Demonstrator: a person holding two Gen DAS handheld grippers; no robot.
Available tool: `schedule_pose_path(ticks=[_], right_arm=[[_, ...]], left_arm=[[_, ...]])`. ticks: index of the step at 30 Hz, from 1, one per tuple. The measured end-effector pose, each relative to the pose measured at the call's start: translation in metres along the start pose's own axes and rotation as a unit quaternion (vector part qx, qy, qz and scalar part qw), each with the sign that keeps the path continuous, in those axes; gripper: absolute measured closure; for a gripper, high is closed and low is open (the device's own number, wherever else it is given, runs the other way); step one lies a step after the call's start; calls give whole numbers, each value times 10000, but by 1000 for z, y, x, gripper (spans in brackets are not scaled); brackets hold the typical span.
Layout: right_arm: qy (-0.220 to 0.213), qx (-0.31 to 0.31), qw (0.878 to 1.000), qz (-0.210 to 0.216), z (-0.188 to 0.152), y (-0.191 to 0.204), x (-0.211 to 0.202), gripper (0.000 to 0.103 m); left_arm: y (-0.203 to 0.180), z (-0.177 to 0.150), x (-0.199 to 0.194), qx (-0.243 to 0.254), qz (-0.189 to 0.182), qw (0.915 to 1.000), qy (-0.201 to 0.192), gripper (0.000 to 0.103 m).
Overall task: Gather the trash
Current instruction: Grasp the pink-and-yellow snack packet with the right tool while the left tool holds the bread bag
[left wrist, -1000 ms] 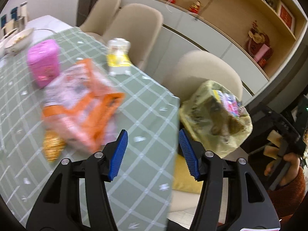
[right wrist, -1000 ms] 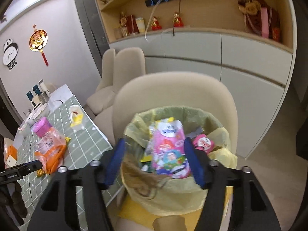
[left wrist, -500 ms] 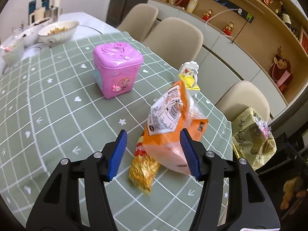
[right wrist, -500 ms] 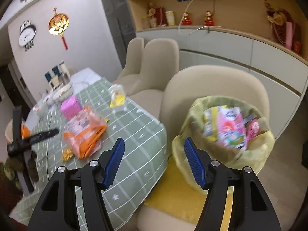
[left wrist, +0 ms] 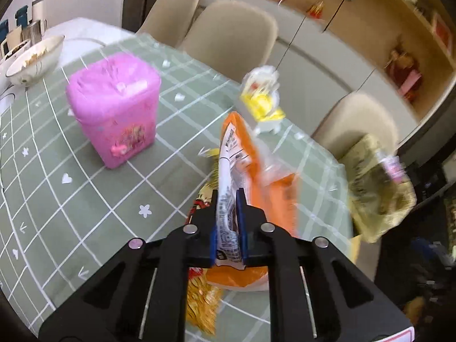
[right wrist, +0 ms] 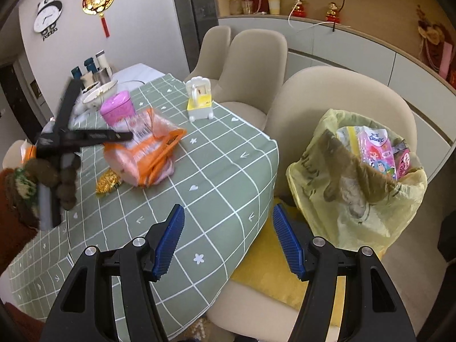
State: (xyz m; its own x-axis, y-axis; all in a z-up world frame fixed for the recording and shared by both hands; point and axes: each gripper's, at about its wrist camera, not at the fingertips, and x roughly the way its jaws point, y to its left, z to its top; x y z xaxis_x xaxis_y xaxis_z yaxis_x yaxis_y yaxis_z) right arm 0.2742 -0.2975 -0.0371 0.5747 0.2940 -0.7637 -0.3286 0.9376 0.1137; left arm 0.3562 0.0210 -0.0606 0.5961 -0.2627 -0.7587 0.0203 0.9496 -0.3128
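We now clamp left gripper (left wrist: 227,222) on orange snack bag (left wrist: 250,165), pads spread half second ago; bag sits on green tablecloth (left wrist: 85,188). Right gripper (right wrist: 228,242) hangs spread, empty. Next likely: carry to yellow trash bag (right wrist: 356,199) on chair (right wrist: 327,94).
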Motion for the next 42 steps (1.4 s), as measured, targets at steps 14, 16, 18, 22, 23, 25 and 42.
schedule_pose_path(ticks=[14, 16, 18, 22, 23, 25, 42], right_arm=[[207, -38, 9970, 751, 18, 53, 57, 42], [273, 5, 9963, 812, 22, 58, 67, 42], [353, -47, 9963, 788, 28, 65, 76, 42], [361, -373, 9971, 557, 46, 87, 90, 42], [312, -529, 9974, 390, 51, 97, 92, 42], [229, -760, 9966, 234, 56, 110, 96, 42], [946, 49, 9903, 1019, 105, 130, 201, 53]], left_arm=[[73, -71, -110, -1169, 540, 9903, -514, 93], [88, -85, -108, -1351, 652, 9879, -385, 93], [97, -95, -105, -1491, 693, 9860, -292, 93], [110, -105, -98, -1543, 771, 9848, -198, 92], [112, -105, -93, -1564, 731, 9849, -154, 92], [114, -105, -85, -1564, 662, 9854, -93, 92], [122, -101, -61, -1542, 391, 9873, 54, 88]])
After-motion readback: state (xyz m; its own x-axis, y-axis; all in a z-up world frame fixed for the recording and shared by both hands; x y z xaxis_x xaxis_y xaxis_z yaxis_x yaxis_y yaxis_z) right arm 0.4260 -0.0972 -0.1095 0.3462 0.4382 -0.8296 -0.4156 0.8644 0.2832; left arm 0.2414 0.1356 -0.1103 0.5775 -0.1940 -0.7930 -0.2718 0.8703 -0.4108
